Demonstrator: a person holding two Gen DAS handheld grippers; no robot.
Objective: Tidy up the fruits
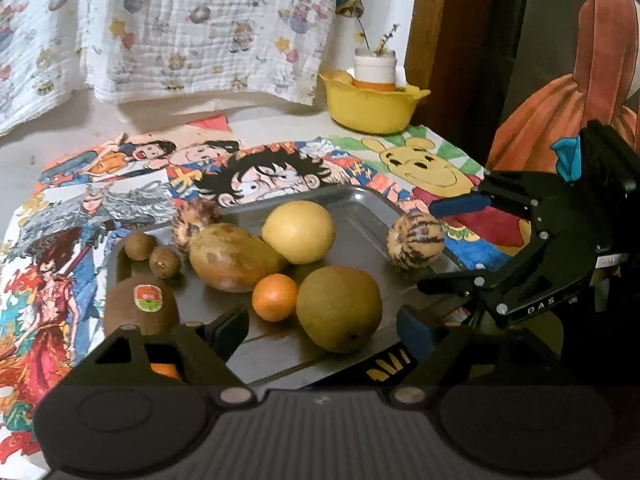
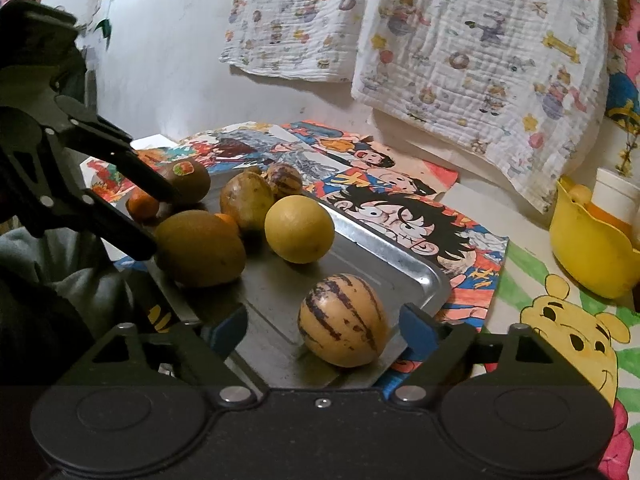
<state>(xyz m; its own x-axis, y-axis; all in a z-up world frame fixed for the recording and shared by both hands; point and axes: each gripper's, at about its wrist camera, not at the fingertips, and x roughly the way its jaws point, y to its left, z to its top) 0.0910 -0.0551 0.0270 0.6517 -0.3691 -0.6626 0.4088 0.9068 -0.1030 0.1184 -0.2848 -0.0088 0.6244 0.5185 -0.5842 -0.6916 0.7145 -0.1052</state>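
Covering the table is a cartoon-print cloth (image 1: 280,168), and on it sits a metal tray (image 1: 360,216), the landmark for everything else. Behind the tray a white printed blanket (image 1: 200,32) hangs down the wall; beyond its far right corner stands a yellow bowl (image 1: 372,108) holding a white cup (image 1: 374,68).

On the tray lie a lemon (image 1: 298,232), a mango (image 1: 232,258), a tangerine (image 1: 275,297), a brown pear (image 1: 339,307), a stickered kiwi (image 1: 140,308) at the near left corner, two small brown fruits (image 1: 152,254), and a striped pepino melon (image 1: 415,240) against the right rim. A second striped fruit (image 1: 194,220) sits at the far left rim.

The tray's middle and far right are bare metal.

The left gripper (image 1: 320,332) stands released over the near edge, nothing clasped. The right gripper (image 2: 320,330) is likewise spread, with the pepino melon (image 2: 343,320) between its fingers but untouched.

Only the right wrist view shows a grey sleeve (image 2: 60,256) and a second tangerine (image 2: 142,205) beside the kiwi.
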